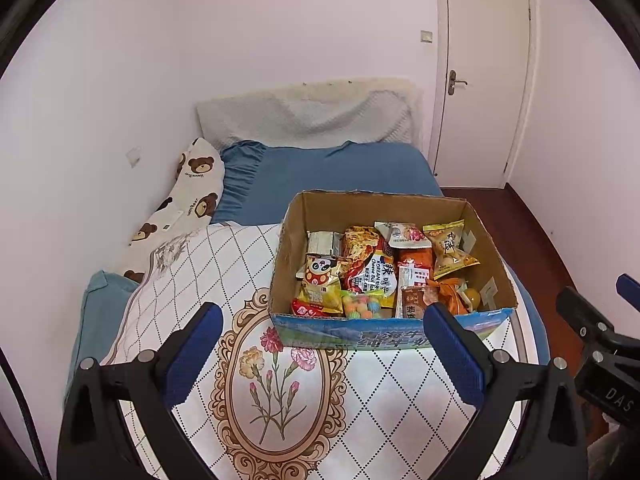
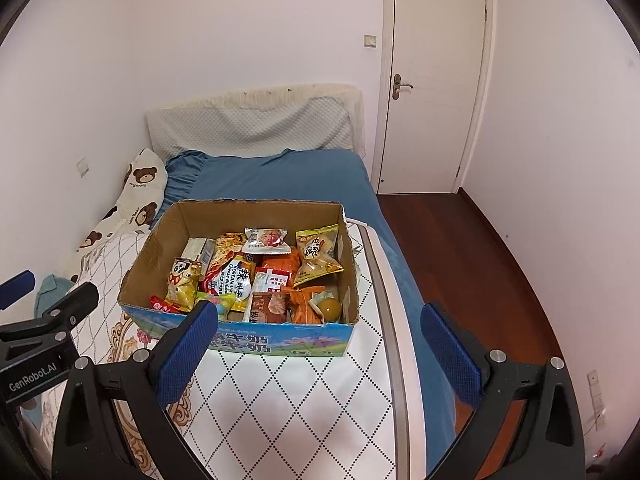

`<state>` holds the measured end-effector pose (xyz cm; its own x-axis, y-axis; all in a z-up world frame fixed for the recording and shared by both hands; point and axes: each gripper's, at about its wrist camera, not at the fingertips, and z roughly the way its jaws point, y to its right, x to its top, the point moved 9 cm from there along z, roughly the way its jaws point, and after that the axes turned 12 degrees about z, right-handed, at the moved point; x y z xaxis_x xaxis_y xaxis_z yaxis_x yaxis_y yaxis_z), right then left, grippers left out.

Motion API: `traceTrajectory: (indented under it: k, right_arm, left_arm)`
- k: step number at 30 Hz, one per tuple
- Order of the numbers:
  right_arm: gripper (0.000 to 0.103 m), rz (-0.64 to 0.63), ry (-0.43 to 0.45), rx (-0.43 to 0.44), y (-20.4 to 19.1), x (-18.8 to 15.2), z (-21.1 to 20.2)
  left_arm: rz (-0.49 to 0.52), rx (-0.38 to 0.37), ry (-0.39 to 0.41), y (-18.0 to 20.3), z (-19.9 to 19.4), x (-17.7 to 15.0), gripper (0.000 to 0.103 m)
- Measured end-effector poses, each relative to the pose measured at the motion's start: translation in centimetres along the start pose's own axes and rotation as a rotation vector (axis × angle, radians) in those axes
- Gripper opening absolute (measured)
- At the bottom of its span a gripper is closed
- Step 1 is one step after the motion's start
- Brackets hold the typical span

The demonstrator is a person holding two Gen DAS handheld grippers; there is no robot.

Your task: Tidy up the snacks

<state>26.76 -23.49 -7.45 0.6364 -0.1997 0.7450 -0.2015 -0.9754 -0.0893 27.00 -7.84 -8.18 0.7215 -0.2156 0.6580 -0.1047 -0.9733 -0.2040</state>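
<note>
A blue bed (image 1: pixel 340 168) fills the corner of a white-walled room, with a bear-print pillow (image 1: pixel 192 192) against the left wall, a quilted grey headboard pad (image 1: pixel 312 116) behind, and a closed white door (image 2: pixel 436 80) to the right above dark wood floor (image 2: pixel 472 264). A smooth white cloth (image 1: pixel 304 400) with a diamond grid and a flower medallion covers the near end. On it sits an open cardboard box (image 1: pixel 288 256), its front printed blue. Inside lie crinkly snack packets (image 1: pixel 372 272), mostly yellow, orange and red, plus a round yellow ball (image 2: pixel 332 307) in the near right corner. The left tongs (image 1: pixel 322 354) and right tongs (image 2: pixel 318 354) are both spread wide, holding nothing, just short of the box front.
</note>
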Motion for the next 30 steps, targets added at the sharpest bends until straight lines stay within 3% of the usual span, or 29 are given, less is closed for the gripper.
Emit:
traceTrajectory:
  k: [30]
  right_arm:
    - [0.103, -0.006, 0.010, 0.001, -0.05, -0.01, -0.38]
  left_arm:
    - [0.013, -0.005, 0.014, 0.27, -0.67, -0.29, 0.103]
